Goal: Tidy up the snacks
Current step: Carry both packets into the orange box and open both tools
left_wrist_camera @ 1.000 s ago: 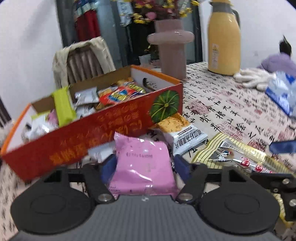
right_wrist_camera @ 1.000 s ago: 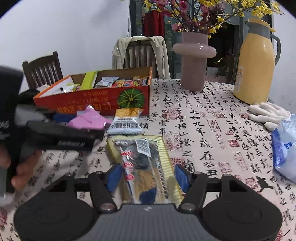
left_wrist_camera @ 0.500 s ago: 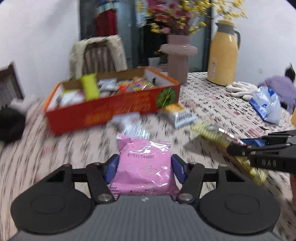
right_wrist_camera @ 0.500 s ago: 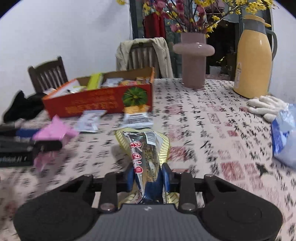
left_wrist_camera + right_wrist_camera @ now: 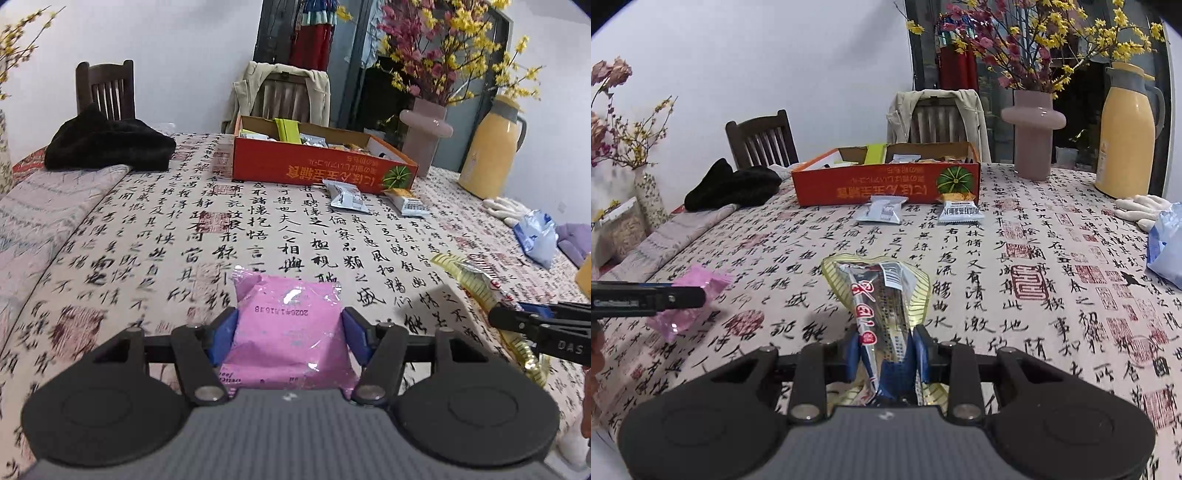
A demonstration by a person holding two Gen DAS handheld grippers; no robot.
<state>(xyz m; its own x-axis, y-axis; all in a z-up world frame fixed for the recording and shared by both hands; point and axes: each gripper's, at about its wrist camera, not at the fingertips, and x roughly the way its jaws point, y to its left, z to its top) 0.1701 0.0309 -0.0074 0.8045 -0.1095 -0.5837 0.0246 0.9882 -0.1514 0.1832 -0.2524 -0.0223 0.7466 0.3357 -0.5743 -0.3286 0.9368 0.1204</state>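
Note:
My left gripper [image 5: 288, 334] is shut on a pink snack packet [image 5: 288, 332] and holds it above the near part of the table; the packet also shows in the right wrist view [image 5: 690, 299]. My right gripper [image 5: 886, 349] is shut on a long yellow-striped snack bag [image 5: 882, 295], lifted off the cloth; the bag also shows in the left wrist view [image 5: 476, 280]. The red cardboard box [image 5: 314, 173] with several snacks in it stands far across the table, also in the right wrist view [image 5: 886, 184]. Two small packets, grey [image 5: 884, 214] and orange-topped [image 5: 960, 210], lie in front of it.
A pink vase [image 5: 1032, 133] and yellow thermos [image 5: 1126, 129] stand at the back right. White gloves [image 5: 1137, 210] and a blue-white bag [image 5: 1167, 247] lie at the right edge. A black cloth [image 5: 107, 144] lies back left. Chairs stand behind the table.
Both grippers have pulled back from the box toward the near table edge, carrying their packets. My right gripper closed on the yellow-striped bag and lifted it.

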